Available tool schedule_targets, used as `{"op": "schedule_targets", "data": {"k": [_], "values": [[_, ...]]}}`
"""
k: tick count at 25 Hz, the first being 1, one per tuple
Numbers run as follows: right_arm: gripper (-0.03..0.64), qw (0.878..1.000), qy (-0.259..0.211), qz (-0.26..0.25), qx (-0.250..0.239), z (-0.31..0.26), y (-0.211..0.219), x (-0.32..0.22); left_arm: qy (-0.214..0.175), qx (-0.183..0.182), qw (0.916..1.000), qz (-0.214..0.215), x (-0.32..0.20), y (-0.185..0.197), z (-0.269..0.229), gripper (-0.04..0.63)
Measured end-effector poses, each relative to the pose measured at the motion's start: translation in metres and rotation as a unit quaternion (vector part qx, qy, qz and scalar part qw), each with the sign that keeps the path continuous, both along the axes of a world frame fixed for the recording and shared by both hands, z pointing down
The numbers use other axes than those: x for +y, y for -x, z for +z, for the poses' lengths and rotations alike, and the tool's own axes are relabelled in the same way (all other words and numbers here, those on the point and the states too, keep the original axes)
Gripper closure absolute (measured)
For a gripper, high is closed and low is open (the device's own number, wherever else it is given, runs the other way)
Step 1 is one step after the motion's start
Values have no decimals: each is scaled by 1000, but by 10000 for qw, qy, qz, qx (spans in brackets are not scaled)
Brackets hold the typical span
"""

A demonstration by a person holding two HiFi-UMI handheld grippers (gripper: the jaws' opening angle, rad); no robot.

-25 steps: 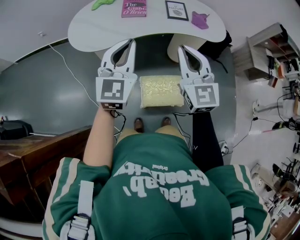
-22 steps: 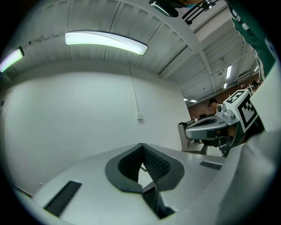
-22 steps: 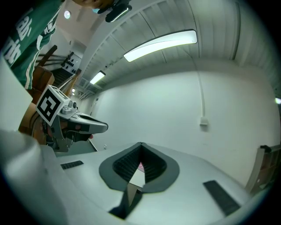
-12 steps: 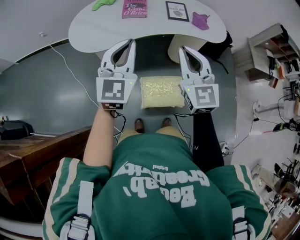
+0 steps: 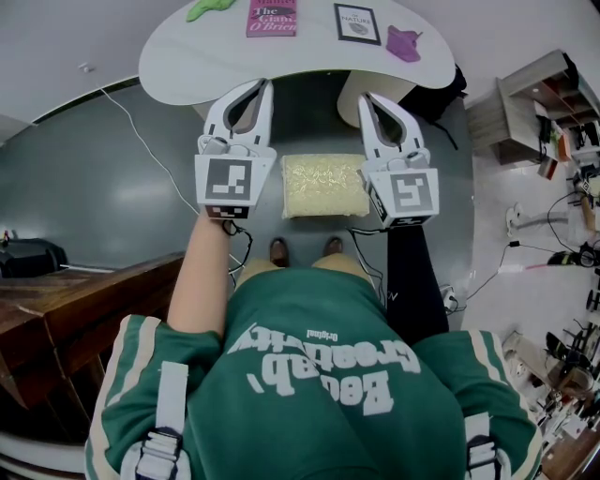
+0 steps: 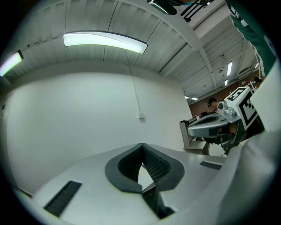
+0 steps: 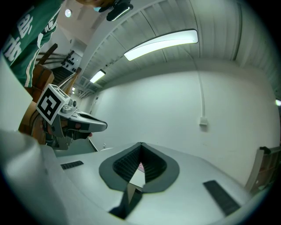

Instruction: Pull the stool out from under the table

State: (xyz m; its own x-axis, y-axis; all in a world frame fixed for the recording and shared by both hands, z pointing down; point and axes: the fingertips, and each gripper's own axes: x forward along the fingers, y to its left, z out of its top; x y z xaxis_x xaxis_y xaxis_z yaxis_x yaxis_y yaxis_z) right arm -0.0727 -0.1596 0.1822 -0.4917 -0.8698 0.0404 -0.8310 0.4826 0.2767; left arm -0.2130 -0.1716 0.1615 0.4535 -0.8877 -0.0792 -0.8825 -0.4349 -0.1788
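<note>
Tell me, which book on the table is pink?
The left book, next to the green blob; the other book is white with a black edge.

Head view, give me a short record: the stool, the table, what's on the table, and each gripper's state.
stool: pale yellow cushioned seat, between the two grippers, whole seat visible, not covered by the tabletop
table: white, rounded, beyond the stool
on table: green item, pink book, black-bordered booklet, purple item
left gripper: shut, nothing between its jaws, pointing toward the table
right gripper: shut, nothing between its jaws, pointing toward the table
</note>
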Motion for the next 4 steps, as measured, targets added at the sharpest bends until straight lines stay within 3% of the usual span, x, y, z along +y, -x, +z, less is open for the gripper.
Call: {"op": "schedule_targets", "data": {"k": [4], "values": [[612, 9999, 9, 99, 16, -2, 1, 1, -5, 34, 10000, -10, 2, 2, 1, 581]]}}
